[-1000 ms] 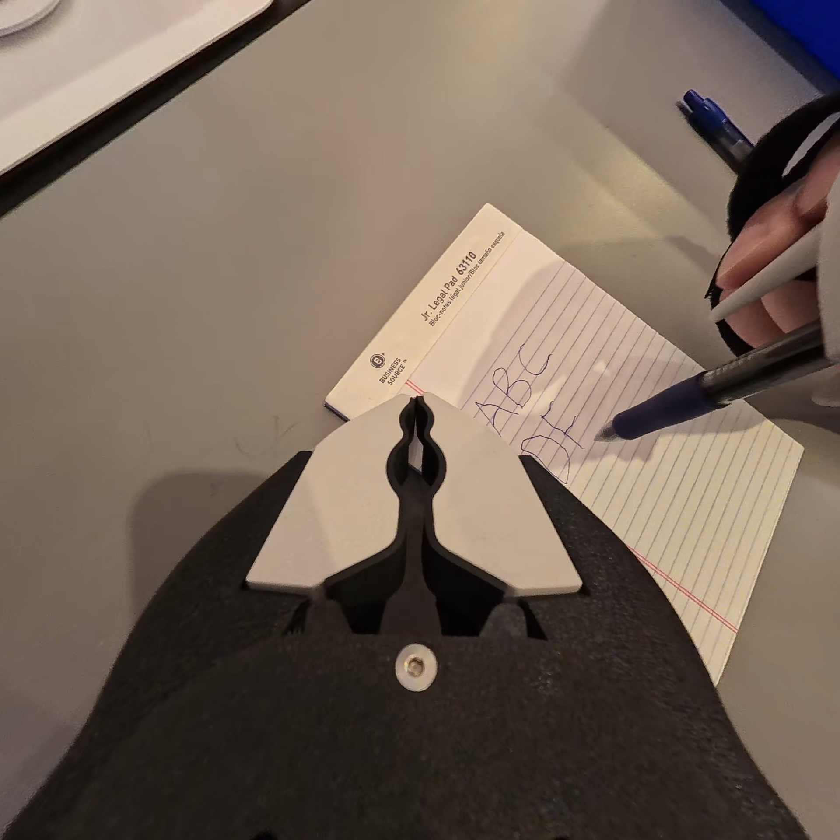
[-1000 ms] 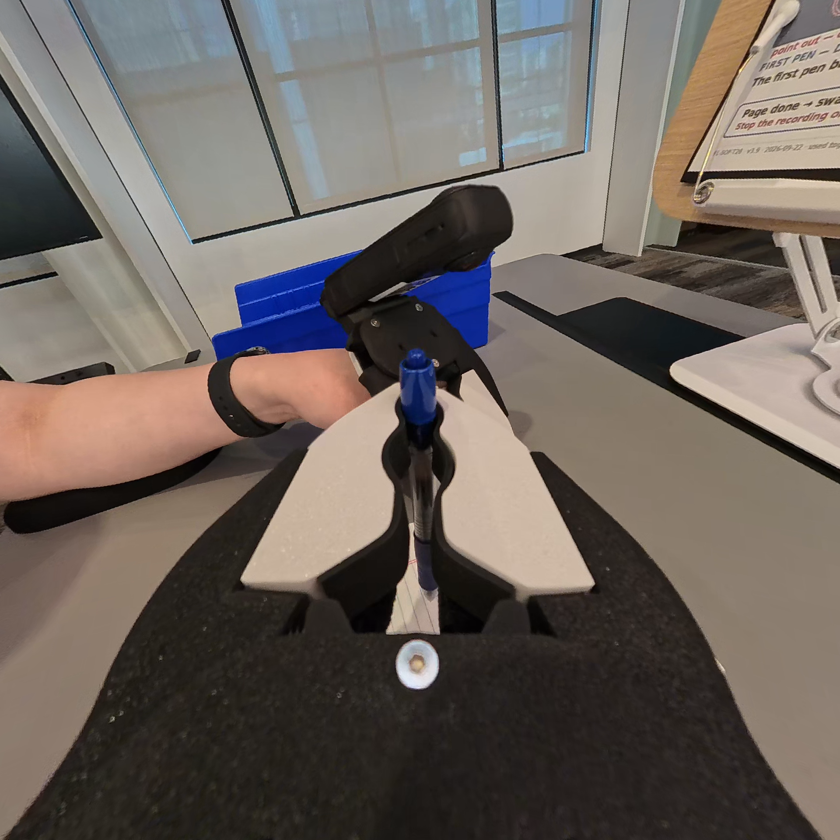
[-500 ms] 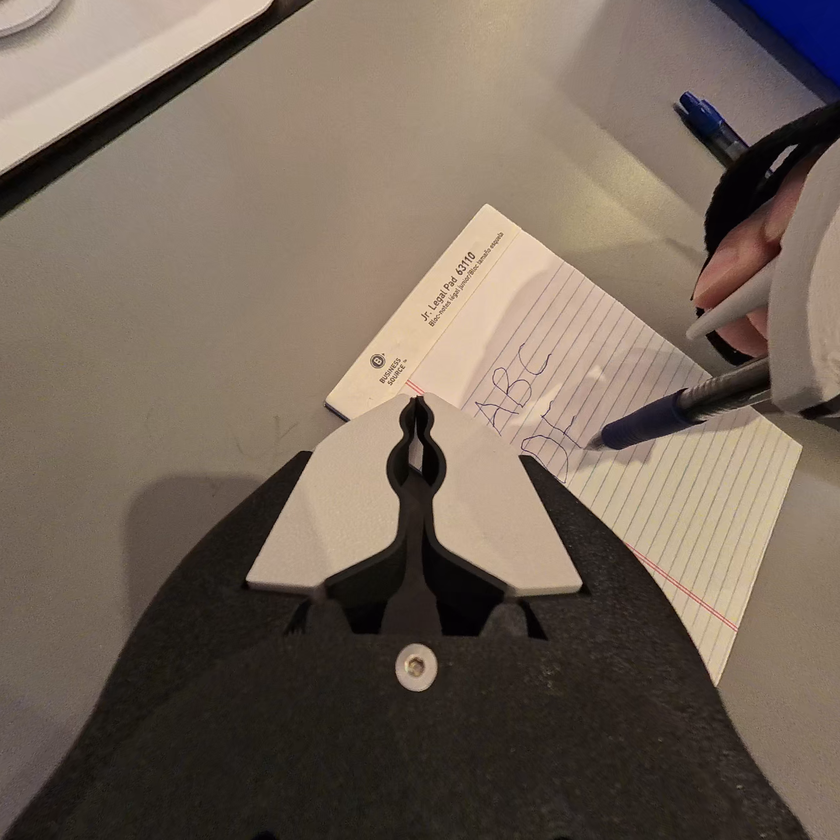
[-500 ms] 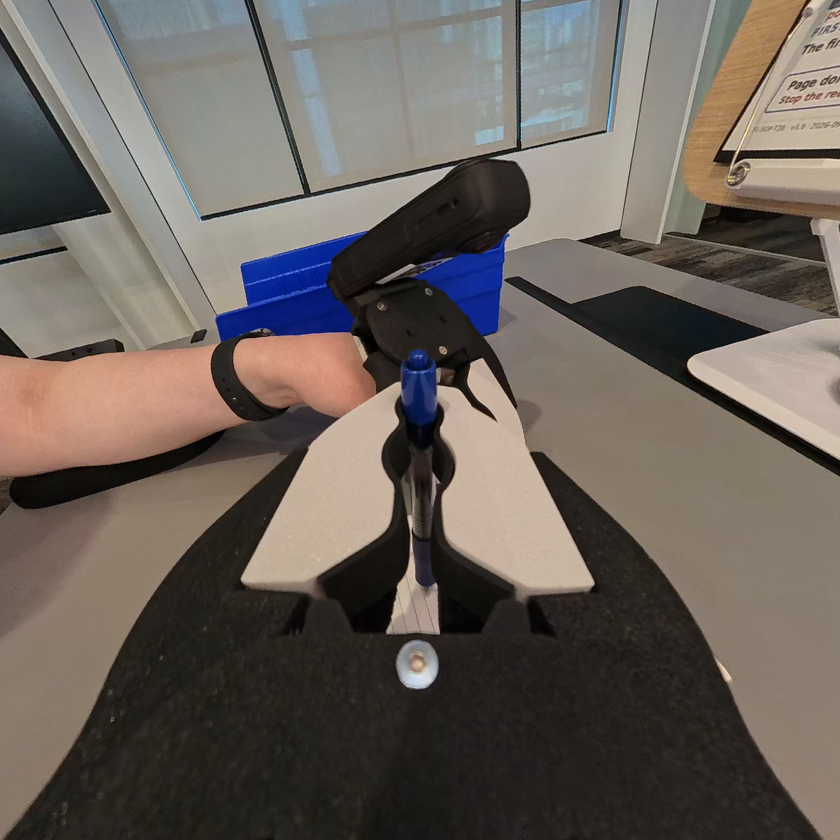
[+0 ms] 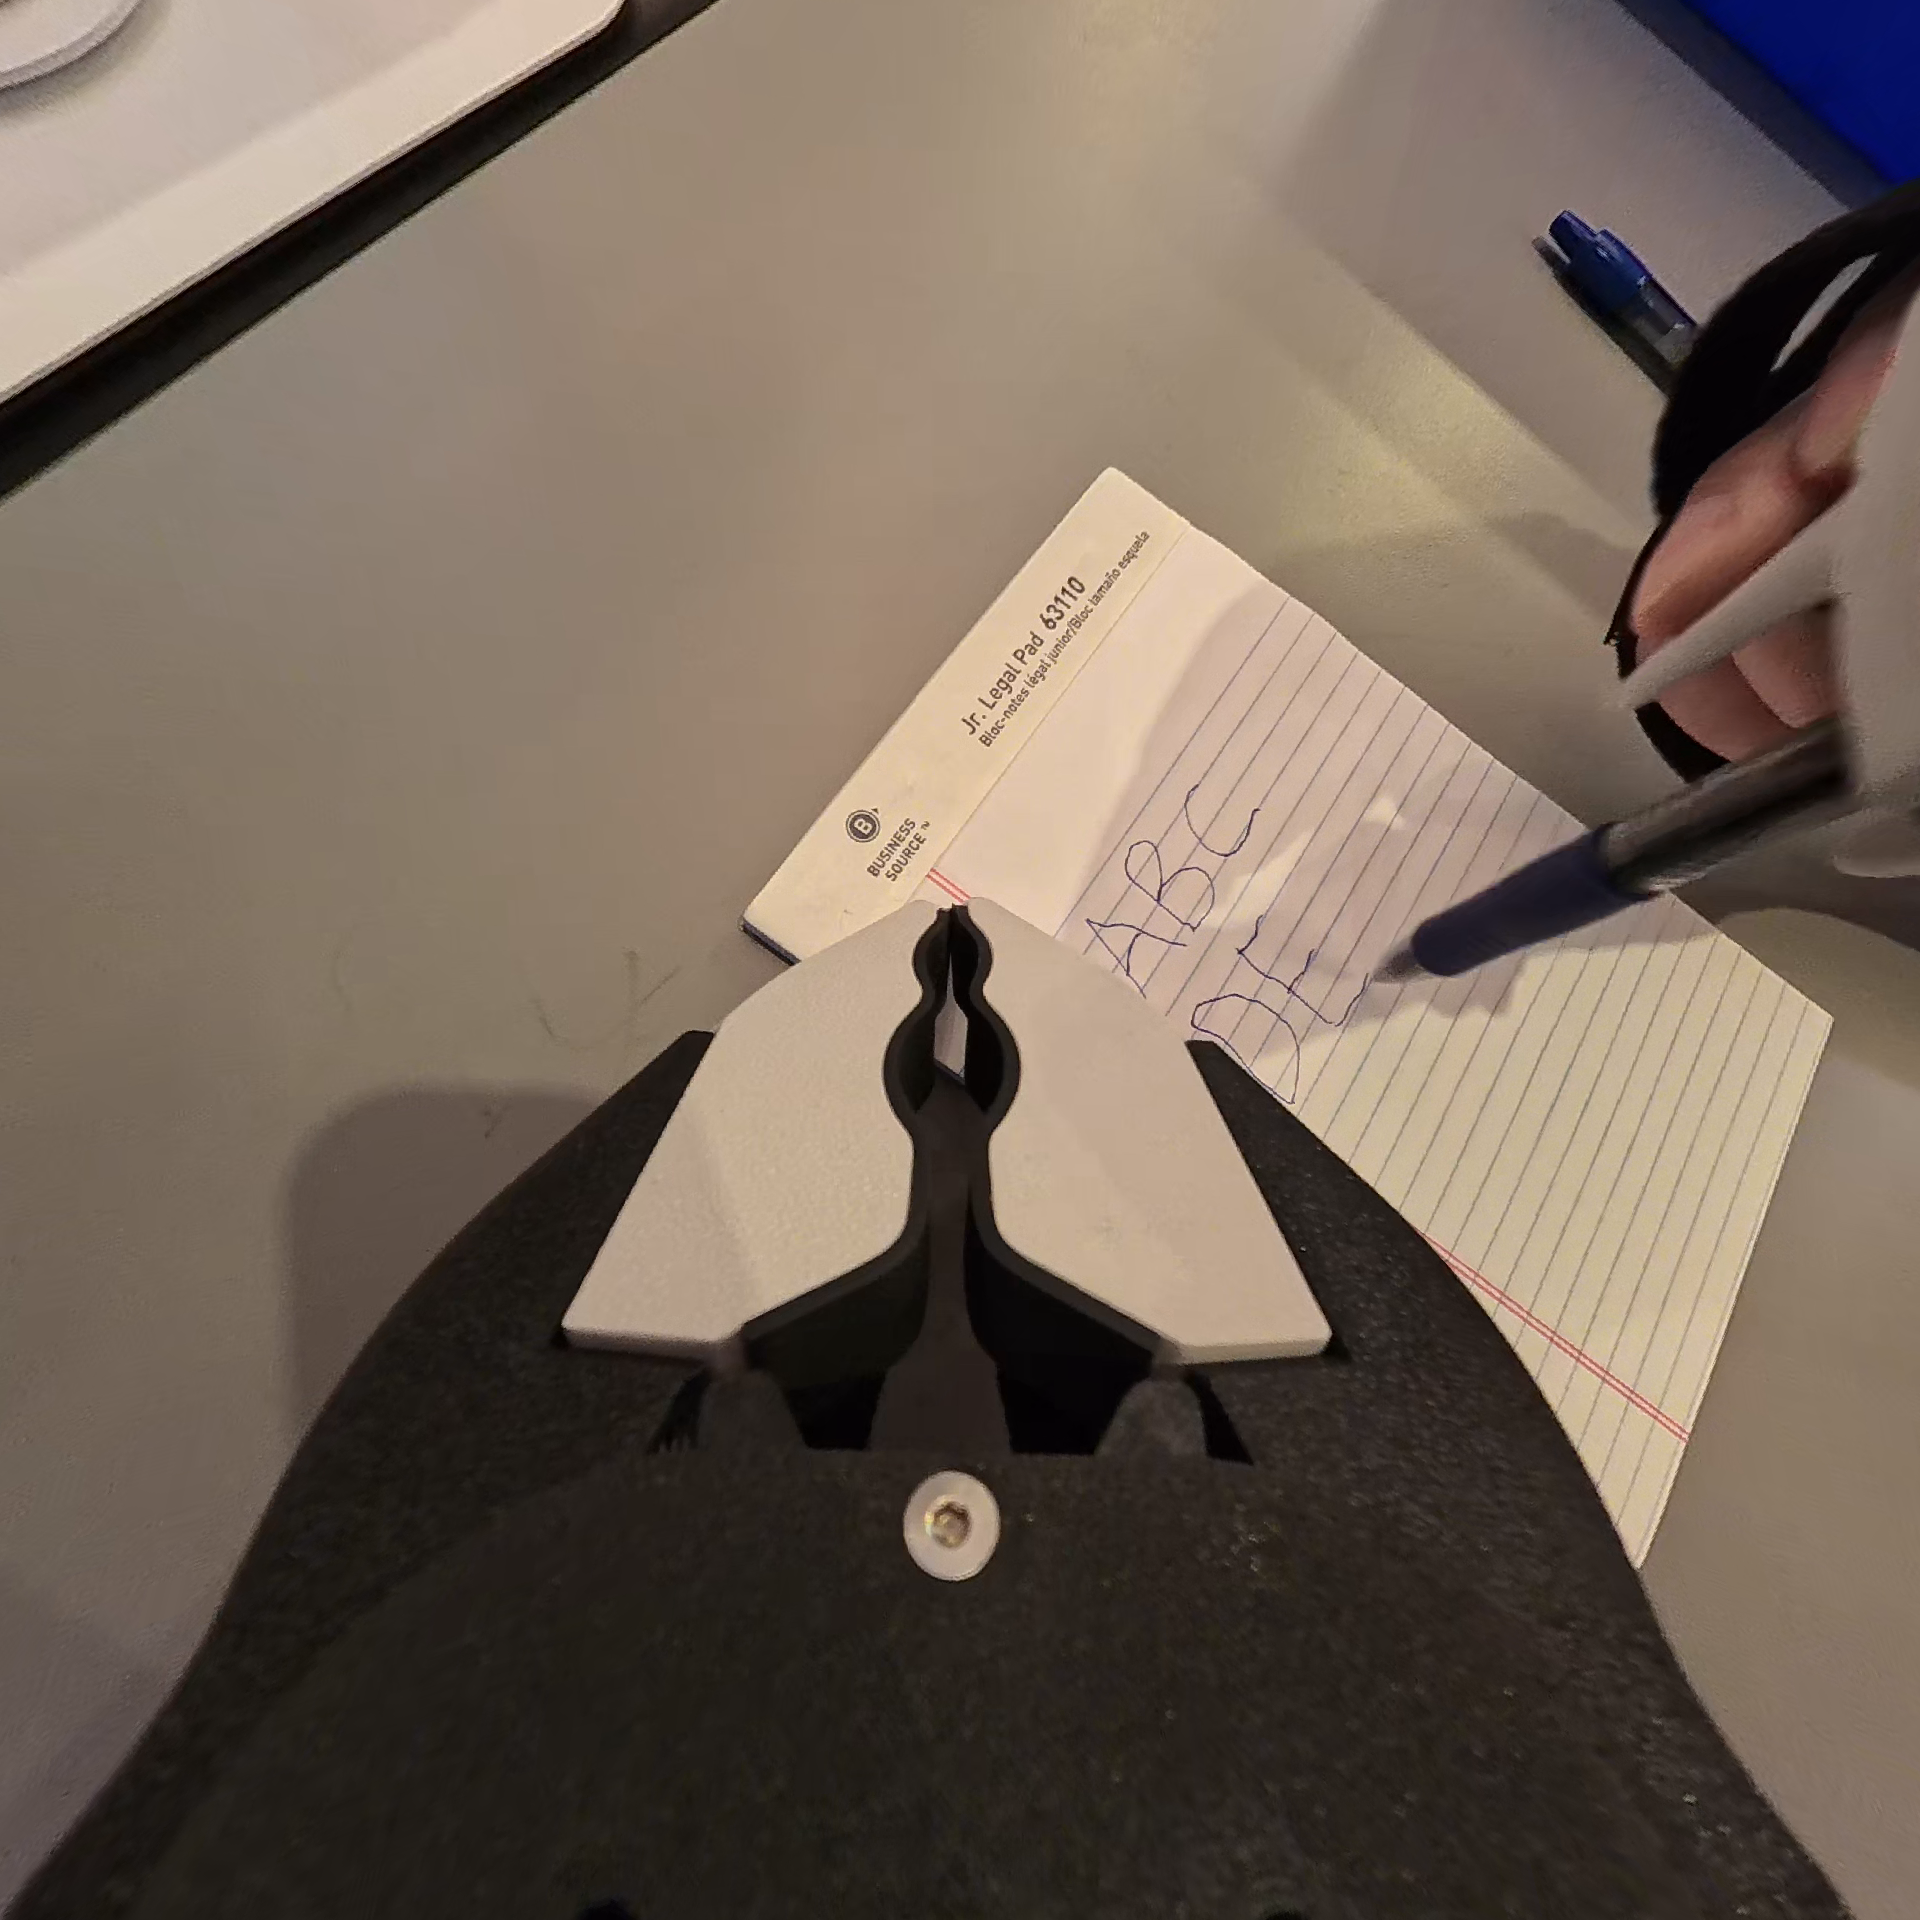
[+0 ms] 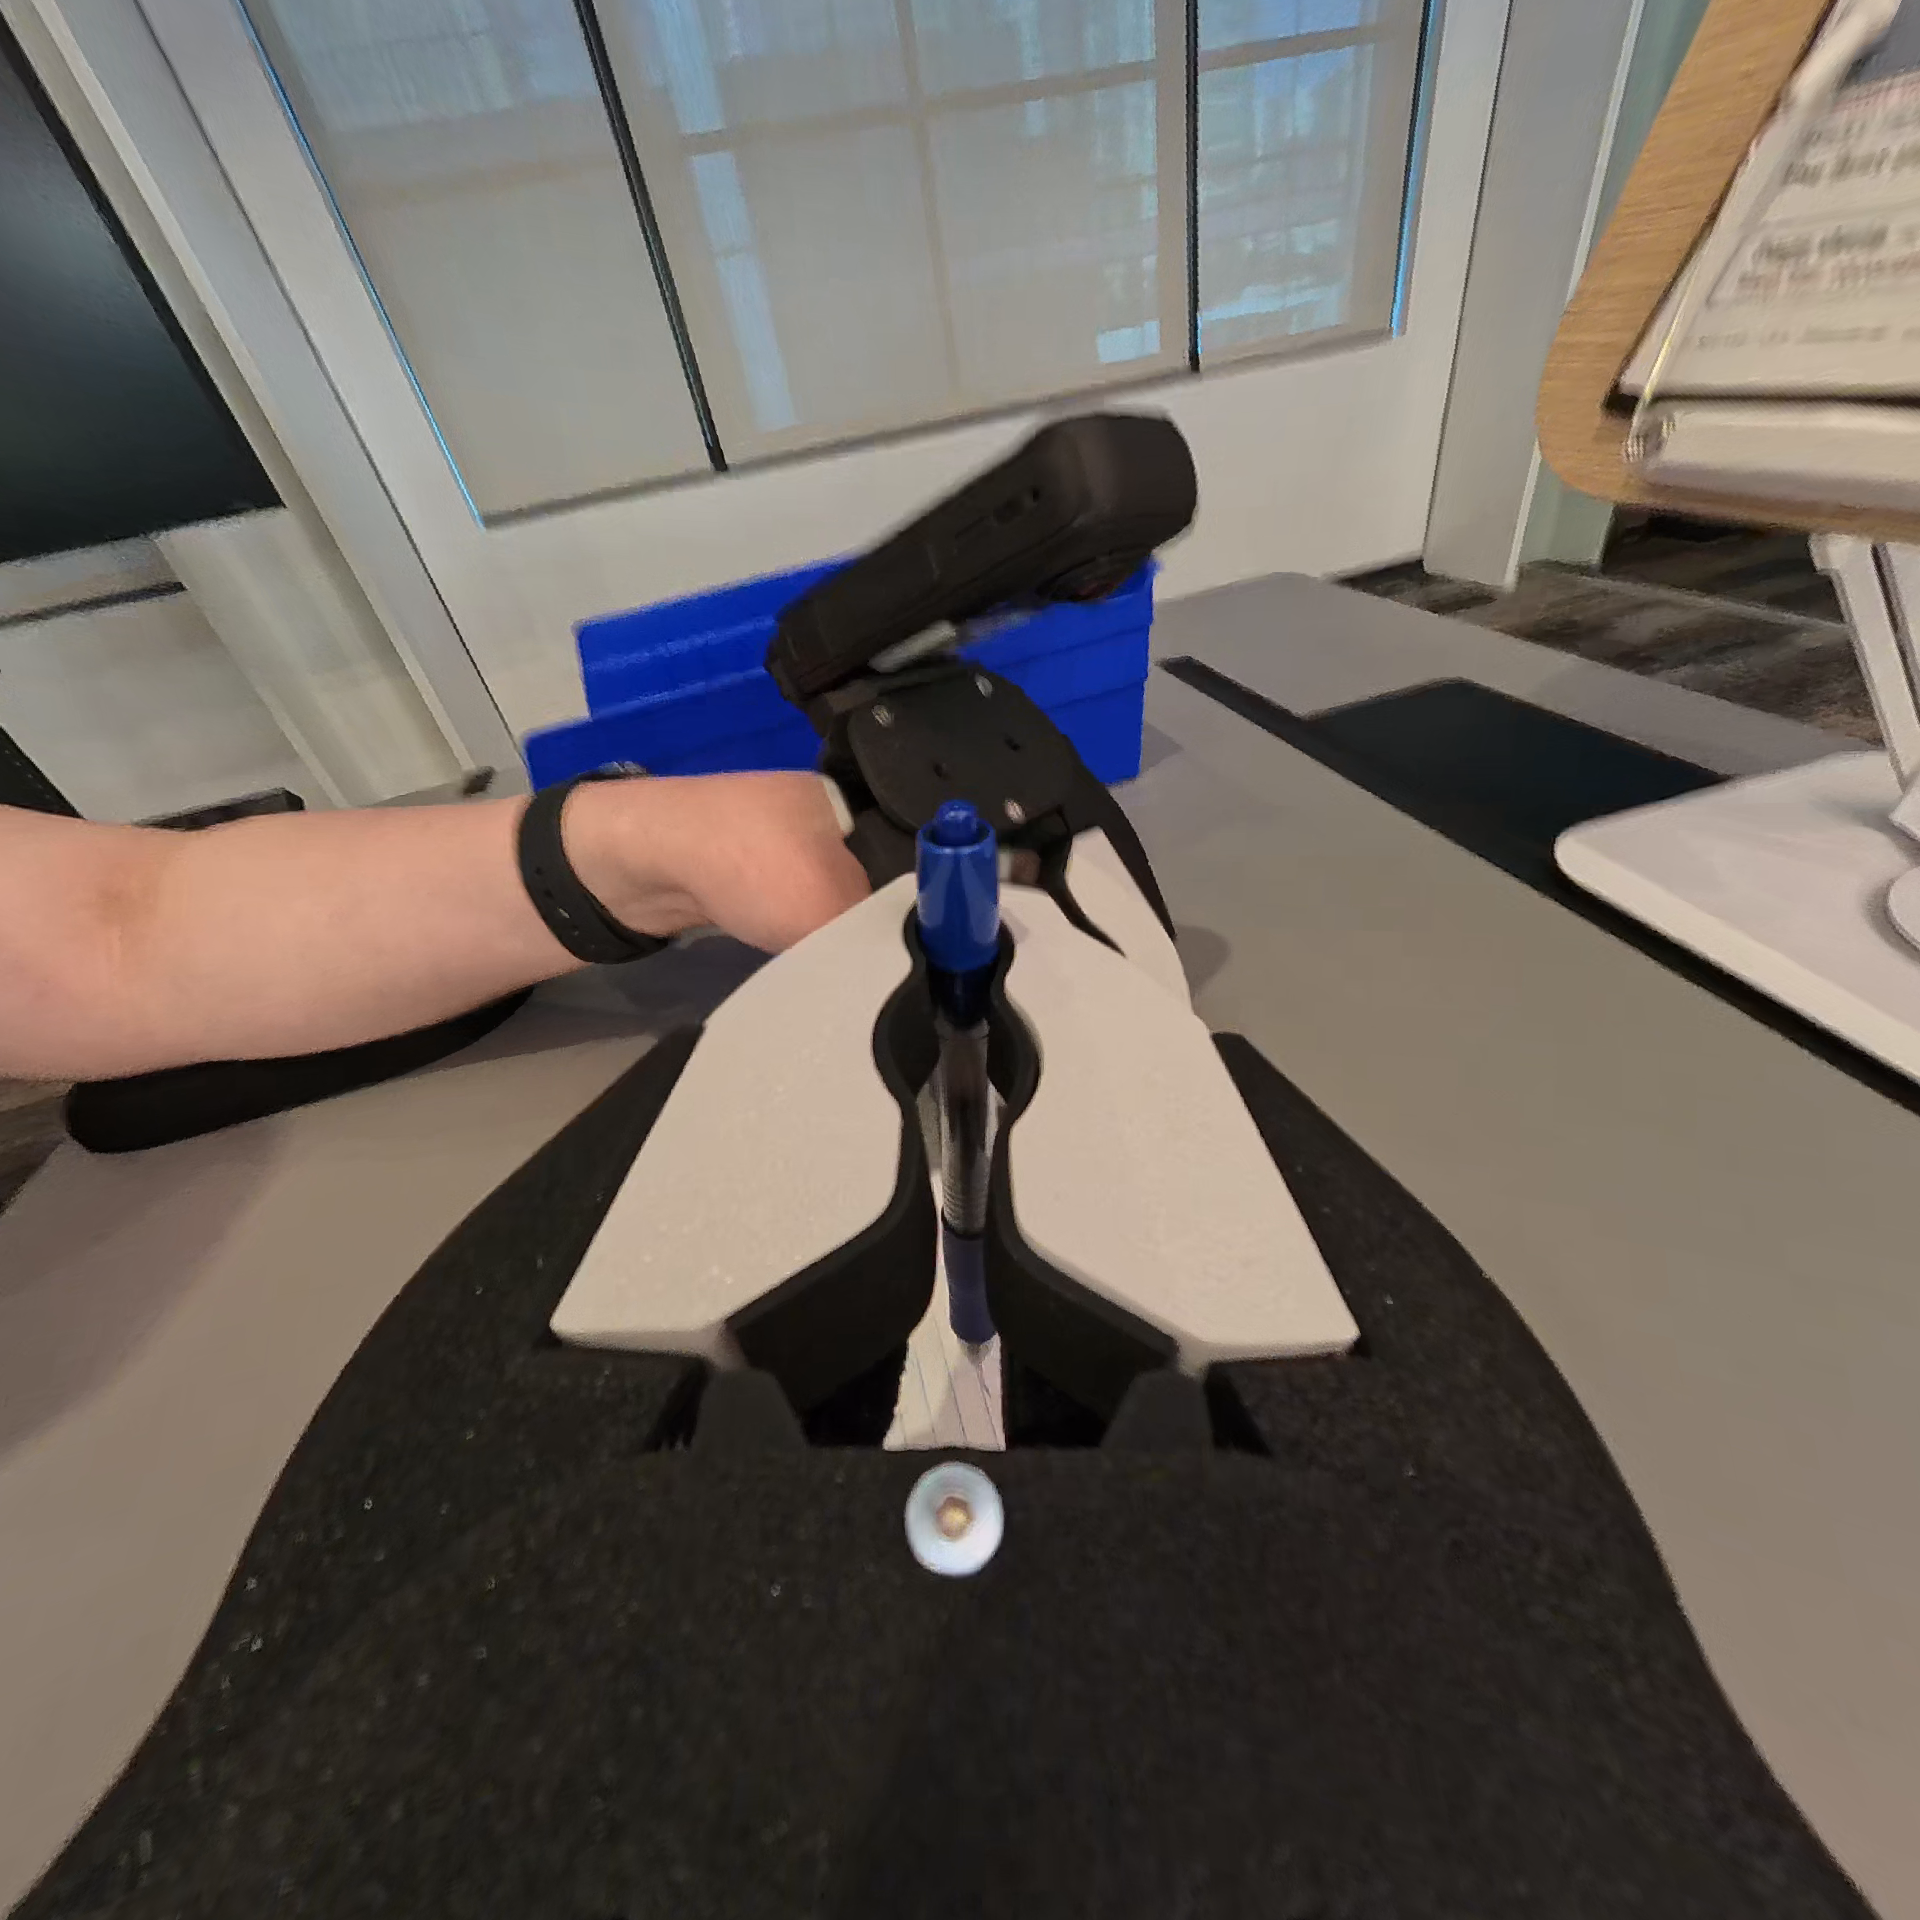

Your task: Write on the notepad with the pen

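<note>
- Writing is under way: right gripper (image 6: 954, 1039) is pinching the pen (image 5: 1538, 904) between its fingers, barrel running down the slot, blue cap end poking out past the tips.
- Pen tip is touching the pad (image 5: 1558, 1143) at the end of the second row of blue marks, so a stroke is likely being drawn; contact itself is a bit blurred.
- Pad is lying flat on the grey table (image 5: 520, 623), angled, header strip pointing away, lined sheet facing up.
- Left gripper (image 5: 953, 920) is pressed together, empty, tips sitting over the pad's near-left corner by the header; it looks to be pinning the pad down, but I cannot tell if it is really touching.
- Done so far: one full row of letters plus a second row partly filled.
- Left to do: most of the sheet is blank, so how much more is wanted is unclear from the task.
- A spare pen (image 5: 1610, 275) is lying on the table beyond the pad, untouched.
- Risk: pad sliding if the left tips are lifting.
</note>
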`<action>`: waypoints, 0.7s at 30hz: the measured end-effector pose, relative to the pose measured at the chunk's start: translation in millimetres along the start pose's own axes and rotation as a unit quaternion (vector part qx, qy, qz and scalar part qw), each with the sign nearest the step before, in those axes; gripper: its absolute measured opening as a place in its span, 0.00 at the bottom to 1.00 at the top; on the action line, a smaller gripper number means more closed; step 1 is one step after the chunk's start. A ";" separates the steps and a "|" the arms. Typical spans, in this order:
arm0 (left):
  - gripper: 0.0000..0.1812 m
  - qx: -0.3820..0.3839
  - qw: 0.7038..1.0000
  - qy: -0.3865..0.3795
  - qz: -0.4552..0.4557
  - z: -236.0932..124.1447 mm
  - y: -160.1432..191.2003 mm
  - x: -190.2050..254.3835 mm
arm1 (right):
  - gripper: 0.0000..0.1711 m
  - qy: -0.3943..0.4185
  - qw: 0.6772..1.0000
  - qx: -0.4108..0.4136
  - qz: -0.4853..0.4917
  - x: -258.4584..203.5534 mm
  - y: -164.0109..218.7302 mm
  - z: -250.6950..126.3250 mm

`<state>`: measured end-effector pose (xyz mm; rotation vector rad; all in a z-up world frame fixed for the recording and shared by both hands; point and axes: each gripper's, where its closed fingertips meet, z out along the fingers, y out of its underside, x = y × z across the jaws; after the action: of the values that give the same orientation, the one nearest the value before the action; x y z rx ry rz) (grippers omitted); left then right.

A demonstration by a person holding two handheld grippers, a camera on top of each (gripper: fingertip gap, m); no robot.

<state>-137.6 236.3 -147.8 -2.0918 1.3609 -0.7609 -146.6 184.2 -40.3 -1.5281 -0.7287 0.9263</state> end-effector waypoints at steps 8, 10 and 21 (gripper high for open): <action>0.00 0.001 1.000 0.001 -0.001 0.2 -0.3 0.0 | 0.03 0.034 0.999 0.013 -0.023 16.0 -5.9 -5.9; 0.00 0.001 1.000 0.001 -0.001 0.2 -0.2 0.0 | 0.03 0.036 0.999 0.010 -0.023 18.8 -4.4 -5.7; 0.00 0.003 1.000 0.001 -0.002 0.8 -0.8 0.2 | 0.03 0.038 0.999 0.013 -0.020 25.1 -1.9 -5.7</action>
<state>-136.5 236.5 -147.8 -2.0906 1.3538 -0.7679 -129.1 203.1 -42.3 -1.5125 -0.6881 0.8394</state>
